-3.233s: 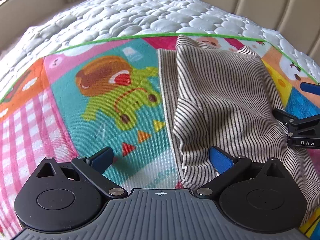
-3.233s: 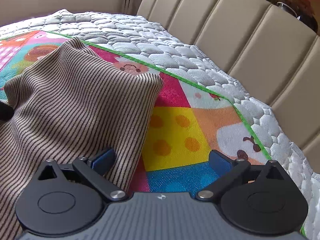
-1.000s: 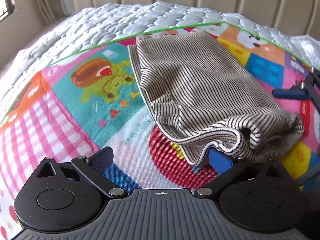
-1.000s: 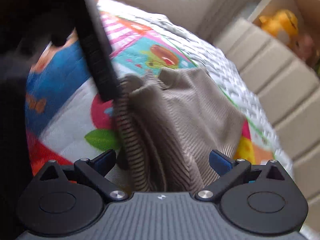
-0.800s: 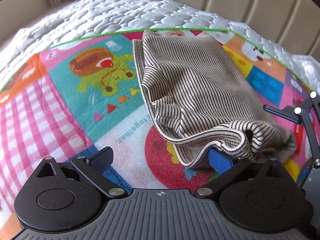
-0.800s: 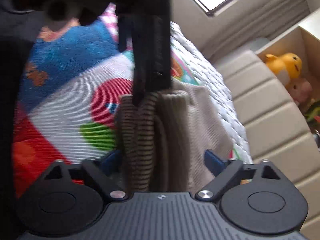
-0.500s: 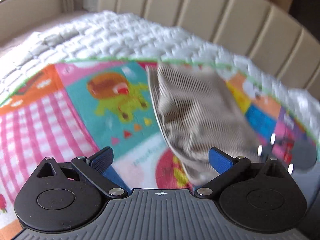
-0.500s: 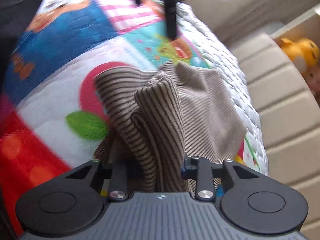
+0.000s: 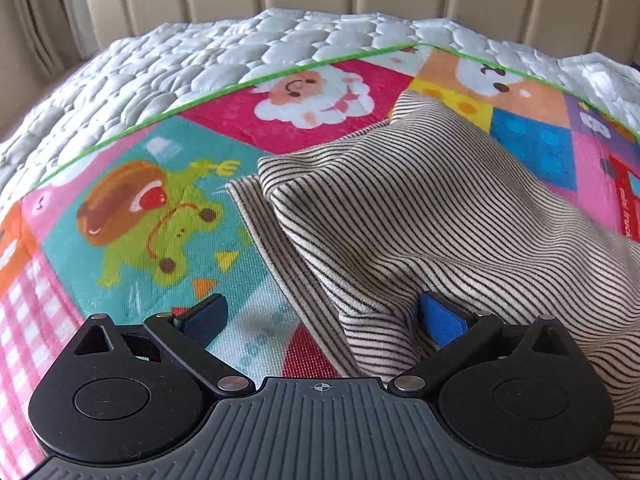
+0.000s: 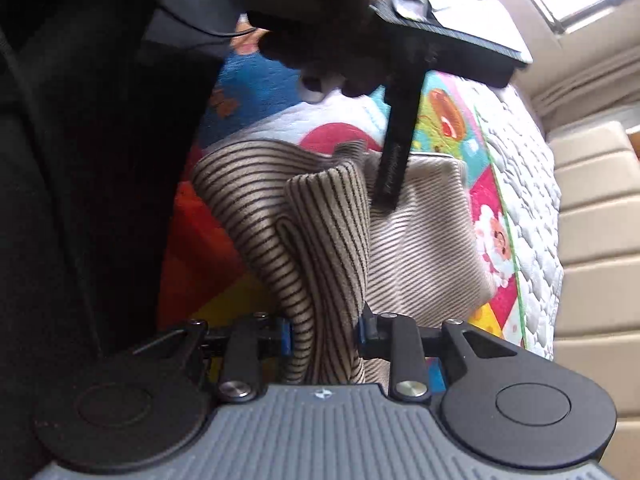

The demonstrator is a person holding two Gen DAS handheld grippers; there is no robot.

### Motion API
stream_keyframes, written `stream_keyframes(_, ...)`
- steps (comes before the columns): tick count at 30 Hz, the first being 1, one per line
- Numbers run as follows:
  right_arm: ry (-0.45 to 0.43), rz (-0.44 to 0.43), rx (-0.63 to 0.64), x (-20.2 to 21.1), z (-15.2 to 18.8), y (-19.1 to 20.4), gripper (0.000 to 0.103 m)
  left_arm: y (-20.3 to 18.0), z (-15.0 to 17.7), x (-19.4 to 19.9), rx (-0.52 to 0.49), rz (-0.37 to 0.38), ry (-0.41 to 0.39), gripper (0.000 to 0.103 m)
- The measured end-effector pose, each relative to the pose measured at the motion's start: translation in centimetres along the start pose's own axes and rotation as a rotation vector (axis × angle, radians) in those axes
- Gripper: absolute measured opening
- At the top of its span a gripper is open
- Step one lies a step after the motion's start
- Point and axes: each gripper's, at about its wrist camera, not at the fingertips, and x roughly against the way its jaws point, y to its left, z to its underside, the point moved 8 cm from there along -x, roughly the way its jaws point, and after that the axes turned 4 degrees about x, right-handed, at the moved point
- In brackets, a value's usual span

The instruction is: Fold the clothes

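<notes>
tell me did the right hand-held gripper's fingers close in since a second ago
Yes. The right hand-held gripper had its fingers spread wide with the striped garment loose between them; they have drawn in against its gathered fold, above the colourful play mat.

White lettering runs along a red patch at the right edge of the play mat [image 9: 624, 216], possibly words, too small to read.

left wrist cam: sits right behind the left hand-held gripper [image 9: 320, 316], tilted down at the mat [image 9: 132, 216], headboard up top.
right wrist cam: behind the right hand-held gripper [image 10: 322, 334], rolled sideways, super close.
shared: striped cloth [image 9: 432, 216], mat.
</notes>
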Motion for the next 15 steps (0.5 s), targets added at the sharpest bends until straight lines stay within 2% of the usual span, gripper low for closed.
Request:
stream_keyframes(2,0.001,-0.003,-0.013,-0.2,-0.3,0.0,0.027,0.4,0.0,1.5,-0.053,-0.033,-0.027,0.102)
stream_keyframes(4,-0.002,-0.022,-0.057,-0.2,-0.2,-0.4,0.027,0.5,-0.1,4.5,-0.144,-0.063,-0.103,0.102)
stream_keyframes(6,-0.002,-0.050,-0.121,-0.3,0.6,-1.0,0.027,-0.7,0.2,7.9,-0.243,-0.017,-0.178,0.102)
stream_keyframes(8,-0.002,-0.087,-0.225,-0.4,1.0,-2.0,0.027,-2.4,1.2,11.1,-0.353,0.053,-0.209,0.103)
stream_keyframes(11,-0.002,-0.142,-0.386,-0.6,1.6,-3.5,0.028,-5.0,3.4,13.0,-0.495,0.115,-0.176,0.103)
stream_keyframes(13,-0.010,-0.151,-0.444,-0.3,2.1,-3.8,0.029,-6.9,4.7,12.7,-0.587,0.111,-0.154,0.103)
stream_keyframes(15,-0.018,-0.149,-0.468,-0.1,2.1,-3.7,0.029,-8.7,6.0,11.1,-0.693,0.072,-0.140,0.103)
